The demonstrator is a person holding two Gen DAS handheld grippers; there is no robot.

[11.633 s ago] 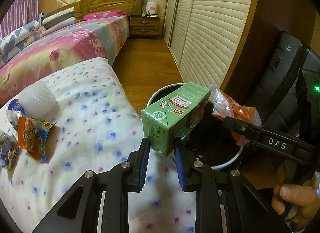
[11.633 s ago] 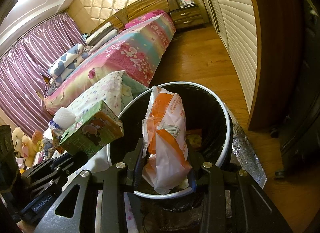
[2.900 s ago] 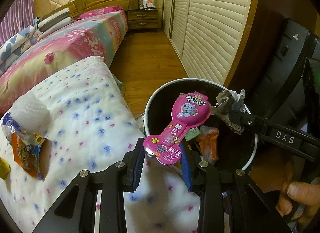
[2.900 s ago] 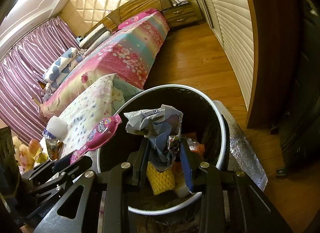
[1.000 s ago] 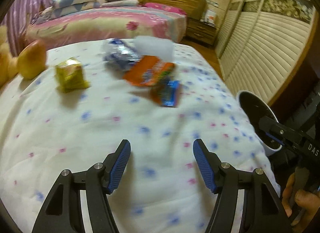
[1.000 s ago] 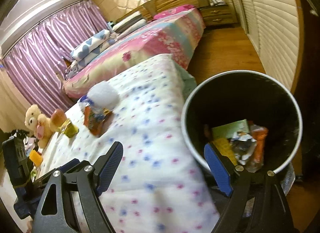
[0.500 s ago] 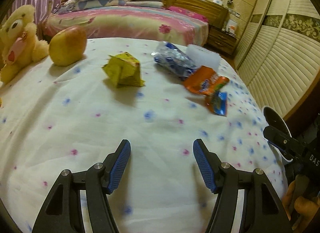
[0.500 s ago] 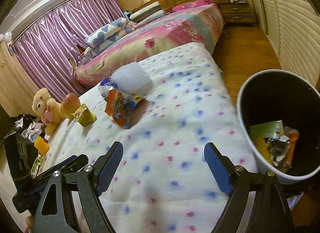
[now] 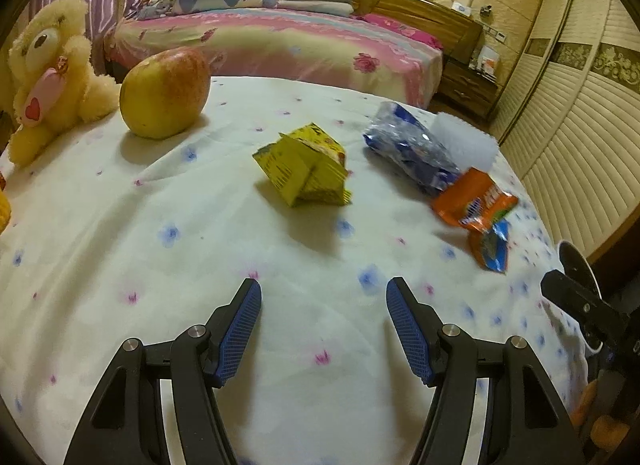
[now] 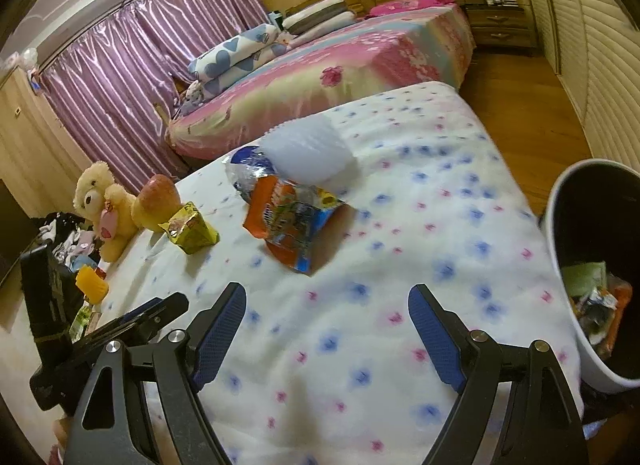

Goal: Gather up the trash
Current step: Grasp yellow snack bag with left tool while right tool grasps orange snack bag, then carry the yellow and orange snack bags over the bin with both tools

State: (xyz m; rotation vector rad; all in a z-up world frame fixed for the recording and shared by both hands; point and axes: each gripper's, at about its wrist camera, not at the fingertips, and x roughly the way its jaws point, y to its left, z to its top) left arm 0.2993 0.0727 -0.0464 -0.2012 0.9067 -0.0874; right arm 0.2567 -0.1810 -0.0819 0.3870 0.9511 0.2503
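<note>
Left wrist: 1 yellow carton [image 9: 306,171], 1 blue wrapper [image 9: 412,153], 1 orange packet [image 9: 476,201], 1 foam block [image 9: 464,137], 1 apple [image 9: 166,91], 1 teddy [image 9: 48,69], all on the bed cover [image 9: 200,249]. Left gripper [image 9: 324,325] fingers wide, holding nothing.

Right wrist: right gripper [image 10: 326,335] fingers wide, empty. 1 bin [image 10: 560,233] beside the bed w/ several wrappers inside.

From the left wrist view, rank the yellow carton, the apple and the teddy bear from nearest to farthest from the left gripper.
From the open left gripper:
1. Yellow carton, just ahead, near centre.
2. Apple, farther back on the left.
3. Teddy bear, at the far left edge, beyond the apple.
</note>
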